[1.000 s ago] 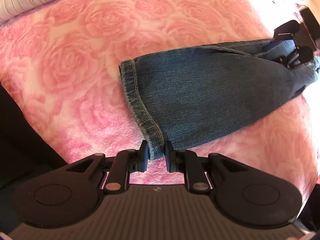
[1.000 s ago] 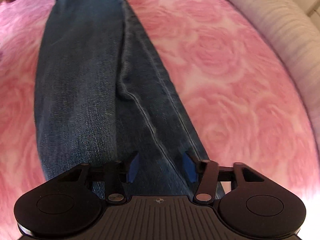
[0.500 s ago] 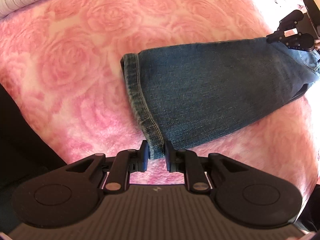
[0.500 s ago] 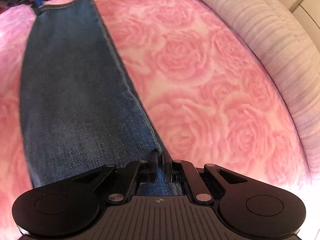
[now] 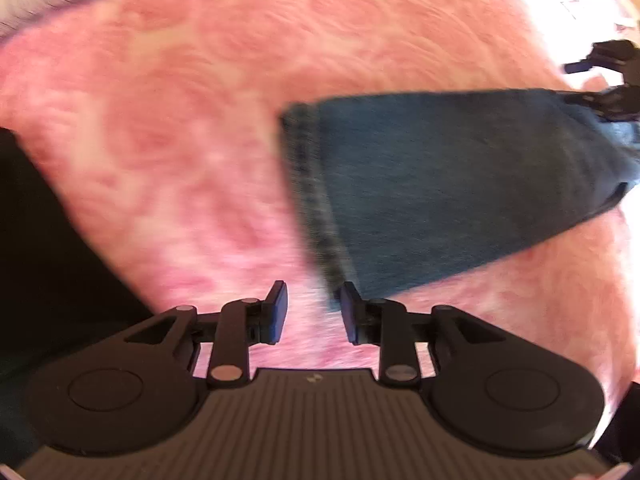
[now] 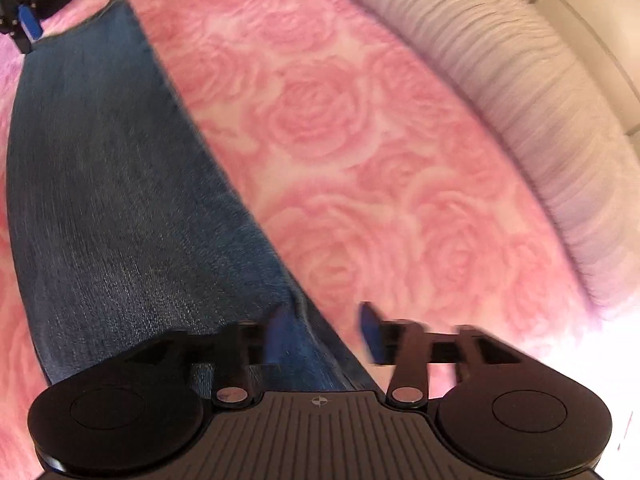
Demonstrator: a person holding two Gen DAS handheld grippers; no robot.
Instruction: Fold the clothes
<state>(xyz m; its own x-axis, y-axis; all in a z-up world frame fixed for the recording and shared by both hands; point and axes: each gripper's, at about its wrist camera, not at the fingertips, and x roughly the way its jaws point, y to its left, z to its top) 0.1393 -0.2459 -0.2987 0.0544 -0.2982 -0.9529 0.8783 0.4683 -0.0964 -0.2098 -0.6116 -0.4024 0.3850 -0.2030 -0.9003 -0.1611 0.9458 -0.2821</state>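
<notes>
Both claws opening now, left gripper (image 5: pixel 311 308) and right gripper (image 6: pixel 324 332) letting the jeans (image 5: pixel 460 184) go at lower centre — lift straight off, don't drag denim!

I'm looking down at a bed covered by a plush pink blanket (image 6: pixel 320 120) printed with large roses. Along its far edge runs a pale grey ribbed cushion (image 6: pixel 532 104), a curved padded border. Past that I can make out cream panelled furniture (image 6: pixel 580 12), too blurred to identify. Strong light washes out the corner (image 5: pixel 572 4) in my left view.
</notes>
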